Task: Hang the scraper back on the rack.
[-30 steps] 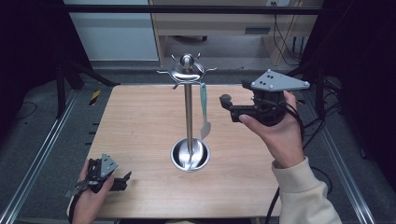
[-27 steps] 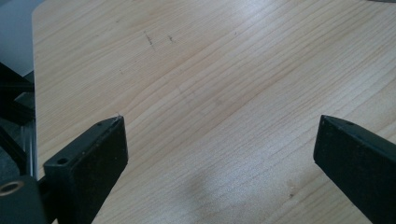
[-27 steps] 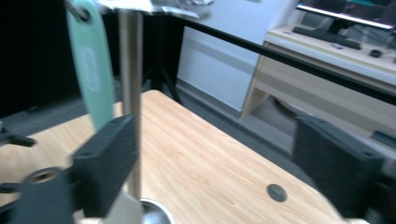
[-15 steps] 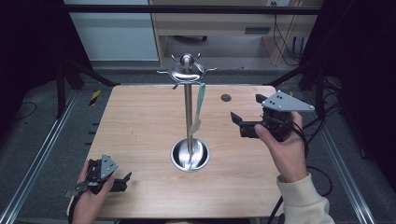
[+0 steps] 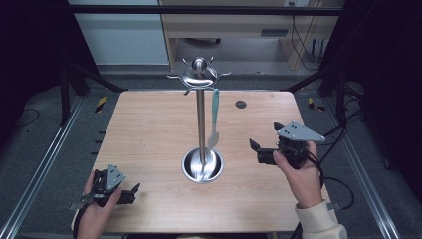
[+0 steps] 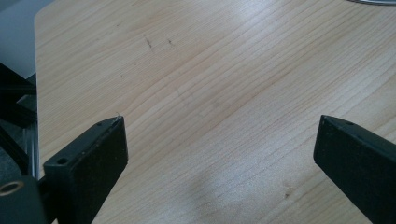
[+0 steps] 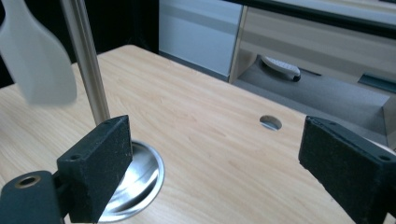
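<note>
Lower left of the high view: left hand-held gripper (image 5: 130, 191) held low at the near edge of the wooden desk (image 5: 149, 129), grey three-cornered plate on top, jaws pointing right. In the left gripper view, jaws spread wide, bare wood grain between them, nothing pinched; sliver of a metal rim at the upper right corner of that frame.

Centre of the high view: metal stand (image 5: 200, 119) upright on the desk, thin pole rising from a round shiny base dish (image 5: 202, 165), hooked crown with a ball at the top. Pale teal spatula (image 5: 214, 119) hanging from a hook just right of the pole, white blade down, ending above the dish. Small round hole (image 5: 241, 104) in the desk, upper right of the stand.

Right of the high view: right hand-held gripper (image 5: 255, 148) gripped by a hand (image 5: 298, 174) in a cream sleeve, near the desk's right edge, jaws aimed left toward the stand, apart from it. In the right gripper view, jaws spread wide, nothing between them; pole (image 7: 86, 60) and dish (image 7: 135, 182) behind the left jaw, blurred white spatula blade (image 7: 39, 60) at upper left, desk hole (image 7: 271, 122) right of centre, cabinet and shelf beyond the desk at the top
</note>
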Tool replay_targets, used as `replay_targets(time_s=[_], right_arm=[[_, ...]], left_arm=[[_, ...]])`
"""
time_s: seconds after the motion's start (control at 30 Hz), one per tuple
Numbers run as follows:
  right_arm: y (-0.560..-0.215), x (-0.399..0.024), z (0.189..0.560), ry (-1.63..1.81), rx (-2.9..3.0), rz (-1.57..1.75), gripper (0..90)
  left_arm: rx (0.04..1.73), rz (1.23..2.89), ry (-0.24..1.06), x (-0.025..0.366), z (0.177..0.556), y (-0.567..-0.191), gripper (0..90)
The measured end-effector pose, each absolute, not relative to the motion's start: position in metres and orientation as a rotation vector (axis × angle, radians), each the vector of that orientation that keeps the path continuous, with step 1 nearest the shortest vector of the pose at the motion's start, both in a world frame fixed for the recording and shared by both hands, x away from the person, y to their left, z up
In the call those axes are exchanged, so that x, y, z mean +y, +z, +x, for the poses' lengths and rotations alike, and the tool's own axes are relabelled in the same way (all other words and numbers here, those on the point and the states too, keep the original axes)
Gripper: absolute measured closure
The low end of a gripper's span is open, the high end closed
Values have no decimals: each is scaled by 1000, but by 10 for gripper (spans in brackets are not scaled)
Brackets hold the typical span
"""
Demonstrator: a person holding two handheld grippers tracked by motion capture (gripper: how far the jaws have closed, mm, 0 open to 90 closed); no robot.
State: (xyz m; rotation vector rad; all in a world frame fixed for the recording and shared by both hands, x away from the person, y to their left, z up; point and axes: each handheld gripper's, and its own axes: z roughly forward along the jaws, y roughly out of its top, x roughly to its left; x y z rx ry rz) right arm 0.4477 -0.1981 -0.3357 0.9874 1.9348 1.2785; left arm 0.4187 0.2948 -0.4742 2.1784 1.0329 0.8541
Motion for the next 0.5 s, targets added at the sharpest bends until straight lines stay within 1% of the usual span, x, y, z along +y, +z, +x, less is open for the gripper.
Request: replay_targets(time_s=[0.17,0.23,0.5], right_arm=[[-352,-199,447,1255,1965,998,102],[-363,-200,447,1242,1981,1015,102],[-387,-204,445,1218,2022,1060,102]], left_arm=[[1036,2175,854,295,419,-474,27],[1036,2175,854,295,419,-474,27],[1033,2175,854,295,419,-474,27]])
